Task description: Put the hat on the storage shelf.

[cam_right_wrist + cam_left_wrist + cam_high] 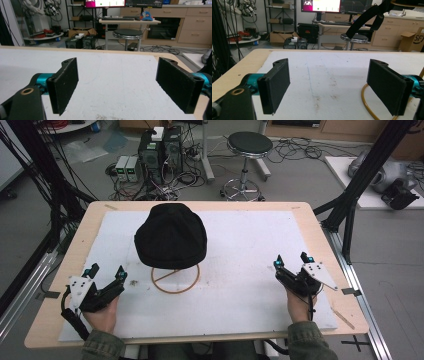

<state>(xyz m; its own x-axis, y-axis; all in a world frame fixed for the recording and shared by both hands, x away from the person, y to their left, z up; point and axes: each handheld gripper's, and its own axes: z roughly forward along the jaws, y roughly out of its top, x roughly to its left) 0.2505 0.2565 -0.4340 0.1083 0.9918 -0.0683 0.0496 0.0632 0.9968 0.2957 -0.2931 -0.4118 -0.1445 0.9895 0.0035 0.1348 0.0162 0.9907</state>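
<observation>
Overhead, a black hat (171,241) sits on a wire stand (175,279) at the middle of a white mat (240,285), with a gripper at each near corner.

From the high view, the hat is domed, its wider span running left to right across the table (87,227), crown up and opening down over the stand's ring. The left gripper (105,276) and right gripper (292,260) rest well apart from it, each held by a hand, jaws spread with nothing between them. Next, the left gripper view looks along its parted jaws (329,85) over bare mat, the stand's gold ring (367,105) curving beside the right-hand jaw. Last, the right gripper view shows its jaws (117,85) wide apart above empty mat, a stool (128,33) beyond the table.
</observation>
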